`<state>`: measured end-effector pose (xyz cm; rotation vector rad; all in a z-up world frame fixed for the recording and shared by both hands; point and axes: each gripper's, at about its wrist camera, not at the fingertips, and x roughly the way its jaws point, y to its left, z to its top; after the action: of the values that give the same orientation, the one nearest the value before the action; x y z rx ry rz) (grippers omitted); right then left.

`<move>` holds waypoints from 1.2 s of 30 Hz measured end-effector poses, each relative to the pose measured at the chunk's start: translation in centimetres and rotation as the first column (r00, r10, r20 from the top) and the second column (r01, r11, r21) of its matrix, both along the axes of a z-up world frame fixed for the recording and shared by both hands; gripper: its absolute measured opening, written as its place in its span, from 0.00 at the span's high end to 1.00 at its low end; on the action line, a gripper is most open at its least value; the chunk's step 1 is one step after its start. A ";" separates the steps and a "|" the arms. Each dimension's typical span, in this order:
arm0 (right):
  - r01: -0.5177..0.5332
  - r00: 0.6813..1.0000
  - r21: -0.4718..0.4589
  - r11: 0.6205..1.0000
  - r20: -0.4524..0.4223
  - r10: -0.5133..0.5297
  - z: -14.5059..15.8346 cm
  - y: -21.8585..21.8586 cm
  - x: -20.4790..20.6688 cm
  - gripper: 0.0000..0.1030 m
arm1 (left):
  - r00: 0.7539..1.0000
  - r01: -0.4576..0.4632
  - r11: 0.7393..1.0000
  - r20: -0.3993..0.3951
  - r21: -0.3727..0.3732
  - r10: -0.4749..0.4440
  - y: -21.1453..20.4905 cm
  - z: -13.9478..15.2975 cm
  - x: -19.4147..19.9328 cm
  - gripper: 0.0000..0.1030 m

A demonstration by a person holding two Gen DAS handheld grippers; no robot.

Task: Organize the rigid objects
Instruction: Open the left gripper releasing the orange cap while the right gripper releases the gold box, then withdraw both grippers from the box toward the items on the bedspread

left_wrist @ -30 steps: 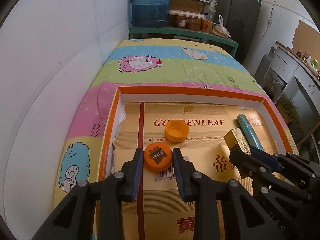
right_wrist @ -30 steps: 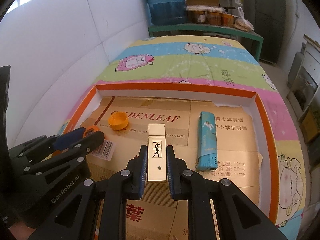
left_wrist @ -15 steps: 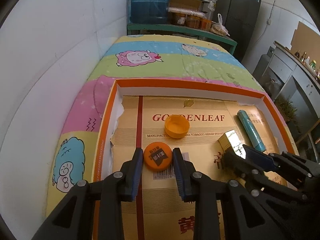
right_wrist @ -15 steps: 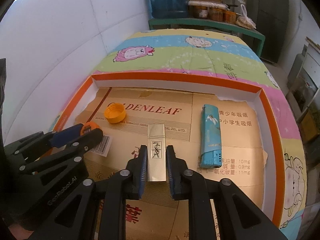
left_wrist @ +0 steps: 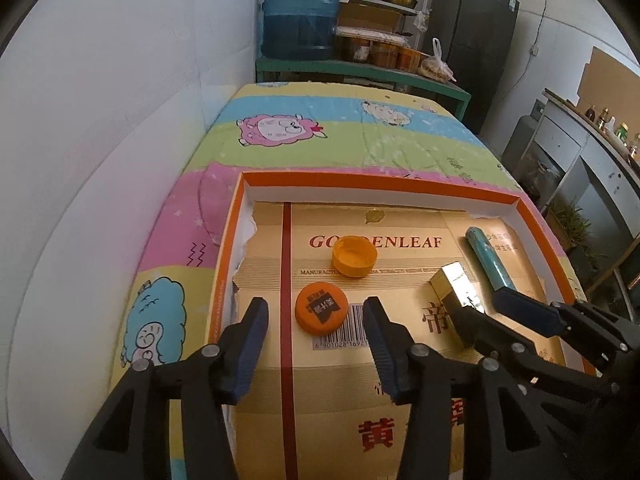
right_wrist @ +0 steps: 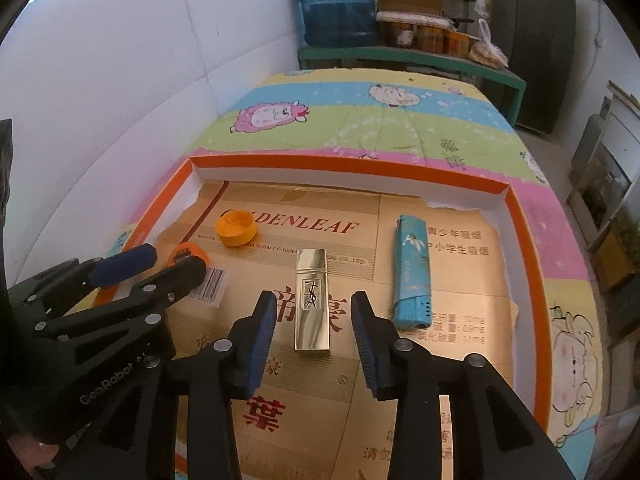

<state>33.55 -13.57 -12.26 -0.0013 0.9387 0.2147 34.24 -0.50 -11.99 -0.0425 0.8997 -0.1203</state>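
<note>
Orange walls ring the tray (right_wrist: 524,248), which lies on a bed (right_wrist: 360,120) pushed against the white wall (left_wrist: 120,120) on the left; its floor is lined with gold cardboard (right_wrist: 460,320), and the widest bare stretch lies along the near side and between the things. Four things lie on that lining: an upturned cap (left_wrist: 354,257) toward the far left, a lid (left_wrist: 321,308) nearer, a gold case (right_wrist: 312,300) in the middle, and a teal lighter (right_wrist: 411,271) to its right, all apart from one another and from the walls. The left gripper (left_wrist: 316,320) has just been opening; its jaws now stand wide with the lid between them, clear of both pads. The right gripper (right_wrist: 314,318) has also just been opening, less far, and the case lies flat between its pads with a gap on each side.
</note>
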 end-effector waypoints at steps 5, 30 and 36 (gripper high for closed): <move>0.013 1.000 -0.003 1.000 0.011 -0.013 0.8 -0.6 -1.0 0.62 | 1.000 0.017 1.000 0.009 0.006 -0.017 -0.2 0.7 -1.0 0.52; 0.059 0.998 0.007 0.998 0.028 -0.059 3.8 -1.8 -7.5 0.62 | 0.995 0.051 0.999 0.085 0.001 -0.051 -0.7 4.1 -7.7 0.52; 0.065 0.998 0.008 0.998 0.027 -0.065 4.2 -1.8 -9.5 0.62 | 0.994 0.059 0.998 0.090 0.000 -0.058 -0.7 4.4 -9.1 0.46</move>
<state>24.08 -15.37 -8.10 0.0326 0.9097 0.1571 25.15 -1.17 -7.62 -0.0129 0.8114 -0.1765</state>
